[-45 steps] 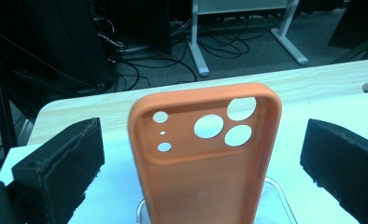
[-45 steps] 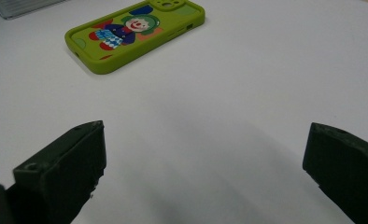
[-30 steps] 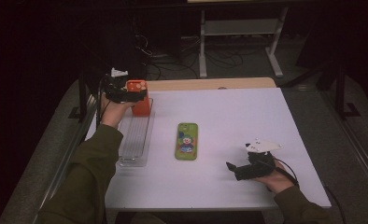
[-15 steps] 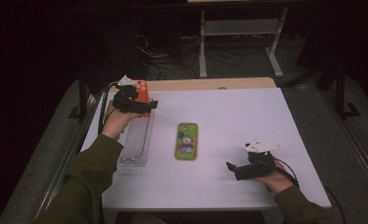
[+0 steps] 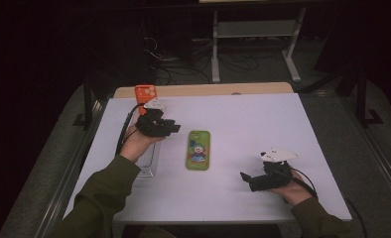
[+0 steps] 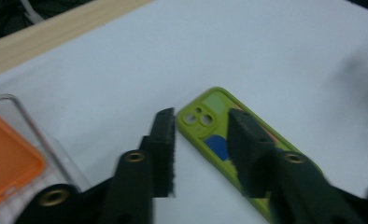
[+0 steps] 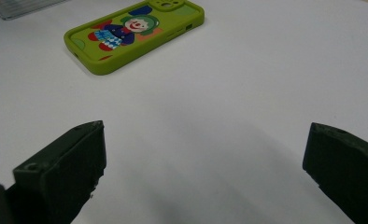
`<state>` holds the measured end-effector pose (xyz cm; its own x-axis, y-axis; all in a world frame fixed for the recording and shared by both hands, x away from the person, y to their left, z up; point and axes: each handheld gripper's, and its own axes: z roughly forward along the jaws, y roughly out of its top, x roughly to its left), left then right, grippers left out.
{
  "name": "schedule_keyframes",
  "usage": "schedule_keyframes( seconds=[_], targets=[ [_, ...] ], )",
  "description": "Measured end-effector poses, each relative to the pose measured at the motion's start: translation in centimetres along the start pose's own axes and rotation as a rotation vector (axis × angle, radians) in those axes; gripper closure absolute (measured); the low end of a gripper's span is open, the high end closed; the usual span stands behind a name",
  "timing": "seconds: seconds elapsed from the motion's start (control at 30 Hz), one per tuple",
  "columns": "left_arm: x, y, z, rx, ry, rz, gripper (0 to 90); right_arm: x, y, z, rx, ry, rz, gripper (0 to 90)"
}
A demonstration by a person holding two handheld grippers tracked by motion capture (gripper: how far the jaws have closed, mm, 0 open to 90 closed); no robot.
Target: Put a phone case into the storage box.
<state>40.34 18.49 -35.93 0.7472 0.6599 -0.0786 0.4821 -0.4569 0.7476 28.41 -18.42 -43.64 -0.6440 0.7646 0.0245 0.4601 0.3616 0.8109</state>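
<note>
A green phone (image 5: 198, 148) with a clown picture lies flat in the middle of the white table (image 5: 263, 124). My left gripper (image 5: 172, 130) hovers just left of its far end. In the left gripper view the jaws (image 6: 201, 140) have just been closing and stand a narrow gap apart above the phone's camera corner (image 6: 205, 109), with nothing pressed between them. An orange phone case (image 5: 145, 92) rests at the far end of a clear tray (image 5: 148, 166). My right gripper (image 5: 247, 181) rests near the front right, jaws wide open (image 7: 205, 158), pointing at the green phone (image 7: 133, 32).
A wooden strip (image 5: 208, 89) runs along the table's back edge. Behind it the floor is dark, with cables and a metal stand (image 5: 253, 29). The clear tray's corner (image 7: 18, 7) lies beyond the phone in the right gripper view.
My left hand has come away from the orange case and moved right and nearer, up to the green phone. Its jaws have narrowed. The right hand has stayed put.
</note>
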Motion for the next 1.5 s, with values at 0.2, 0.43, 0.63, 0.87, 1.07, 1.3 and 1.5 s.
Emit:
schedule_keyframes(
  seconds=[0.2,0.43,0.63,0.87,1.07,1.3,1.5],
  targets=[
    [-1.8,-0.7,0.9,0.049,-0.031,-0.017,89.9,-0.1,0.1,0.1,-0.001,0.004,0.011,0.0],
    [-3.4,-1.6,2.3,0.105,-0.008,-0.023,90.0,-0.1,0.3,0.3,0.001,0.003,0.012,0.0],
    [-4.5,-2.3,3.1,0.135,0.014,-0.022,90.0,0.1,0.2,0.1,0.002,0.007,0.019,0.0],
    [-5.5,-2.9,3.9,0.162,0.059,-0.011,90.0,0.1,0.3,-0.1,-0.006,0.005,0.007,0.0],
    [-5.7,-3.7,4.5,0.175,0.096,-0.037,90.0,0.0,0.3,0.1,-0.003,0.008,0.003,0.0],
    [-6.1,-4.1,4.6,0.204,0.141,-0.024,90.0,0.2,0.2,-0.1,-0.003,0.011,0.005,0.0],
    [-6.6,-4.3,5.0,0.222,0.162,-0.003,90.0,0.2,0.1,-0.3,-0.008,0.009,0.001,0.0]
  ],
)
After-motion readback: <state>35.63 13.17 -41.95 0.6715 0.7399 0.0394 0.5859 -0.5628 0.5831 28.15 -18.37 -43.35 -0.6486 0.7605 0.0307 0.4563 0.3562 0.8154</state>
